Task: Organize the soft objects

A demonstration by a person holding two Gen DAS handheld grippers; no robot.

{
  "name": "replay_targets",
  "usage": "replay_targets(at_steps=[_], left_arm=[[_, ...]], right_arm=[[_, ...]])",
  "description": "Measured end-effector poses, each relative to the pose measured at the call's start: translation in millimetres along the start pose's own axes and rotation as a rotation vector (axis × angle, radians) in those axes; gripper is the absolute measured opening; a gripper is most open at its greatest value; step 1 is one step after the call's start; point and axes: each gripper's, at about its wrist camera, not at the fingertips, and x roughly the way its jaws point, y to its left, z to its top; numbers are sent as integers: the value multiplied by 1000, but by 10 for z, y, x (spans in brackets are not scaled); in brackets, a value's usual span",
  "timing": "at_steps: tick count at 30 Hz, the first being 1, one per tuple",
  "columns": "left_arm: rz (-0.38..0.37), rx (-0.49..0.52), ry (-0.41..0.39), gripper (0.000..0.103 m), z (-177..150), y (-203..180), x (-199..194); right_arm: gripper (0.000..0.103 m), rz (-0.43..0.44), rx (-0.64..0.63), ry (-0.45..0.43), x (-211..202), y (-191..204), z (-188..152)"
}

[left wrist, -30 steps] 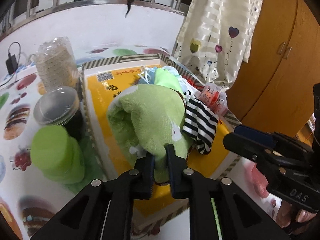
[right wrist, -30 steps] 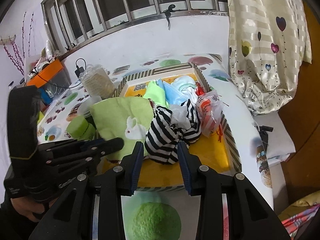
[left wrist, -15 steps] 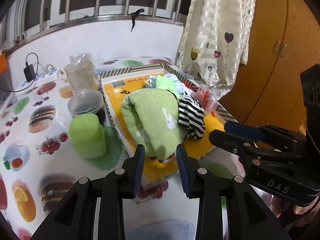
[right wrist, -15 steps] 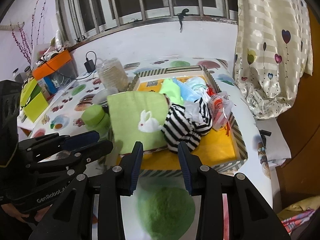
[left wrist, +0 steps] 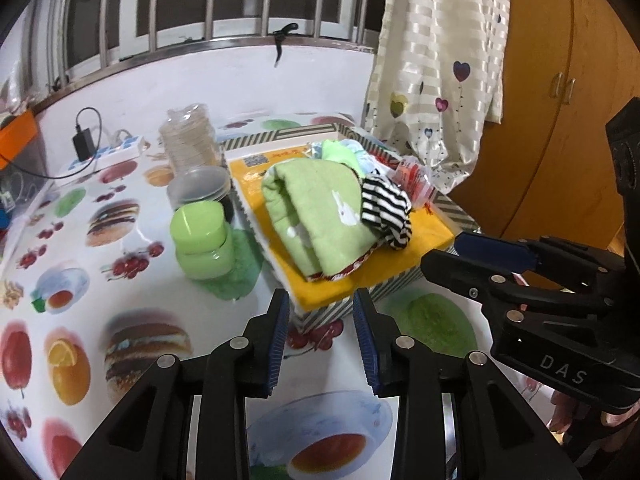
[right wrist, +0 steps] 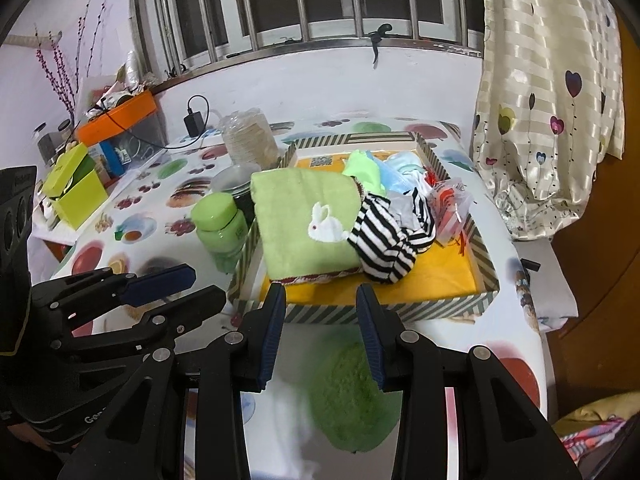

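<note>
- The green towel (right wrist: 306, 222), folded and marked with a white rabbit, is seen lying in the striped tray (right wrist: 486, 258) on the surface (left wrist: 120, 280), touching the striped garment (right wrist: 386, 242).
- An orange bin (right wrist: 118, 114) and a yellow-green box (right wrist: 76, 192) are shown only in the right wrist view.
- The pale cloths (right wrist: 376, 170) at the tray's far end are partly hidden behind the towel.
- A green jar (left wrist: 200, 240) is seen just beside the tray.
- The left gripper (left wrist: 322, 314) has just been opening its jaws; they are parted and empty.
- The right gripper (right wrist: 322, 312) is likewise parted, with nothing held.
</note>
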Motion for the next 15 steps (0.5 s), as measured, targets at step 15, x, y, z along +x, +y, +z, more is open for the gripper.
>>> replay_targets(at_steps=[15], left_arm=[[55,-16,25,32,-143,58,-29]], right_arm=[[38,8,-26,10,-28,176,-113]])
